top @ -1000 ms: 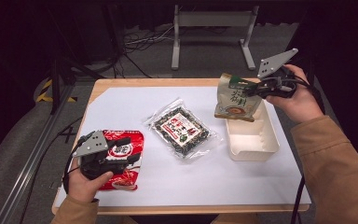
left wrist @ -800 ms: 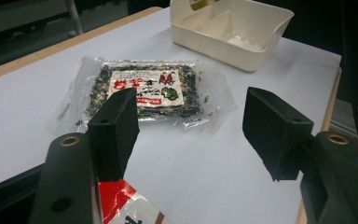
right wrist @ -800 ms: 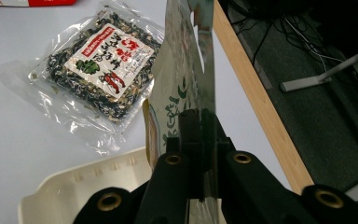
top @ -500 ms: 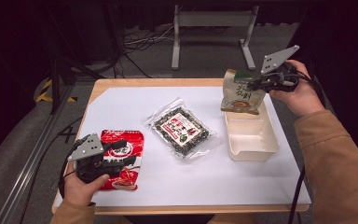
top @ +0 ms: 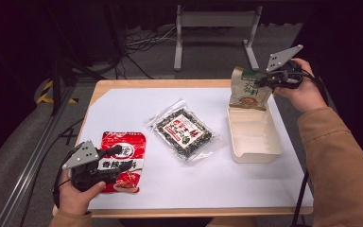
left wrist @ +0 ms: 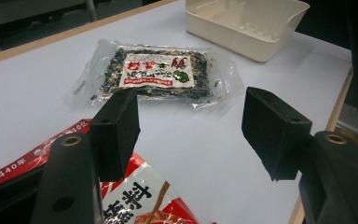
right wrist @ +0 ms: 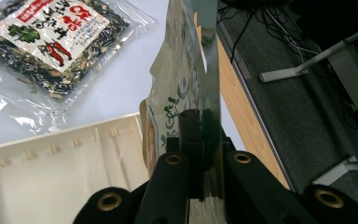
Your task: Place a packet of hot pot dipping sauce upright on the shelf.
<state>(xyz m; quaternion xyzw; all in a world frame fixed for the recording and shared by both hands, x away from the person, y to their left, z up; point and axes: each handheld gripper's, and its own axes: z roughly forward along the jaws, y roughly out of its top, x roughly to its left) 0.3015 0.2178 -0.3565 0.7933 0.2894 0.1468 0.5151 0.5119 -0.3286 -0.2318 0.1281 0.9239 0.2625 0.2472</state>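
In the high view, the right gripper (top: 263,81) pinches a beige-and-green pouch (top: 249,88) by its side edge and holds it upright at the far end of the cream tray (top: 257,149); the pouch's lower edge hides the tray's far rim, so whether it rests on the rim or hangs just above it cannot be told. The left gripper (top: 116,156) sits over the near part of a red packet (top: 123,146) at the near left of the white table (top: 123,106), covering part of the packet's print, and from this angle contact cannot be made out. A clear packet of dark seaweed (top: 183,132) lies flat between the red packet and the tray, apart from both. In the left gripper view, the left gripper (left wrist: 191,135) has its jaws spread with nothing between them; the red packet (left wrist: 140,198) is cut off by the bottom edge and partly hidden behind the left-hand jaw, while the seaweed packet (left wrist: 156,72) and the tray (left wrist: 242,25) lie beyond. In the right gripper view, the right gripper (right wrist: 200,140) has its jaws pressed together on the pouch (right wrist: 177,88), which is seen nearly edge-on so its print is hard to read; the tray (right wrist: 65,172) lies just beside it, with its near part cut off by the frame.
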